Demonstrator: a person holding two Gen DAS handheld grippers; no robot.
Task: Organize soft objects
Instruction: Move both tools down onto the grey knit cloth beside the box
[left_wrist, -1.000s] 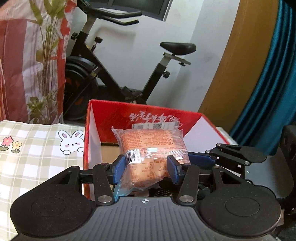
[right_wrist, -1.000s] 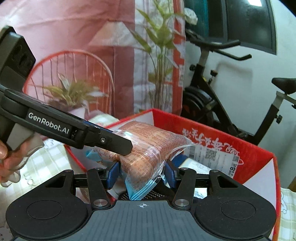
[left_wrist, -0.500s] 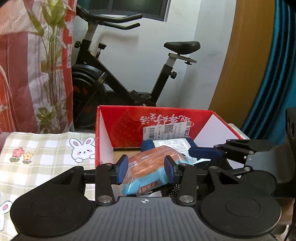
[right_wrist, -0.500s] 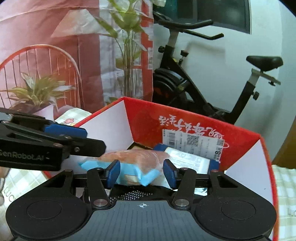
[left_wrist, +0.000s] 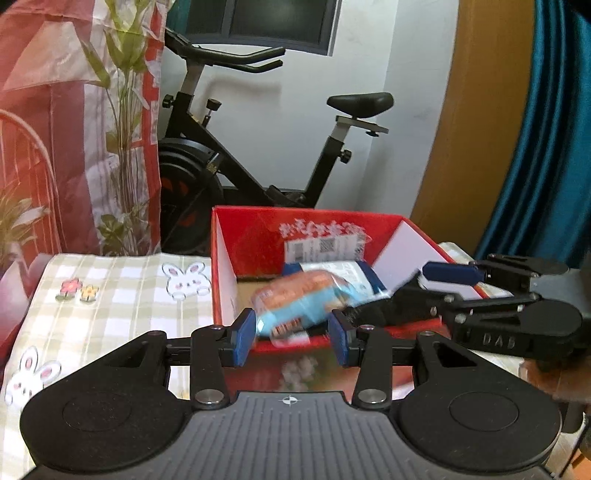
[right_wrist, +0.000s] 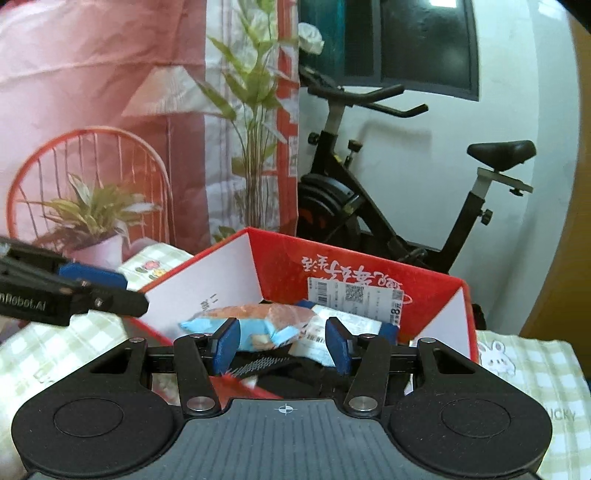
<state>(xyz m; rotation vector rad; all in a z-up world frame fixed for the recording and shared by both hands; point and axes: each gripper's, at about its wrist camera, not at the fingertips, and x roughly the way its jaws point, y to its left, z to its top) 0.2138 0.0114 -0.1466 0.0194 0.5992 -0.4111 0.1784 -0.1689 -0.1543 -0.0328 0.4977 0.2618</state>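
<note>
An orange and blue soft packet (left_wrist: 301, 301) lies inside the red cardboard box (left_wrist: 314, 230), blurred, just beyond my left gripper (left_wrist: 291, 338), which is open with nothing between its fingers. The packet also shows in the right wrist view (right_wrist: 258, 321), beyond my right gripper (right_wrist: 282, 345), which is open too. A white and dark blue packet (left_wrist: 341, 273) lies behind it in the box (right_wrist: 369, 273). The right gripper shows at the right of the left wrist view (left_wrist: 454, 291); the left gripper shows at the left of the right wrist view (right_wrist: 96, 288).
The box stands on a checked cloth with rabbit prints (left_wrist: 122, 295). A black exercise bike (left_wrist: 266, 166) stands behind the box by a white wall. A printed plant backdrop (right_wrist: 110, 147) hangs at the left, a teal curtain (left_wrist: 546, 147) at the right.
Both grippers opened and let go of the orange packet, which dropped into the red box. Both grippers drew back from the box.
</note>
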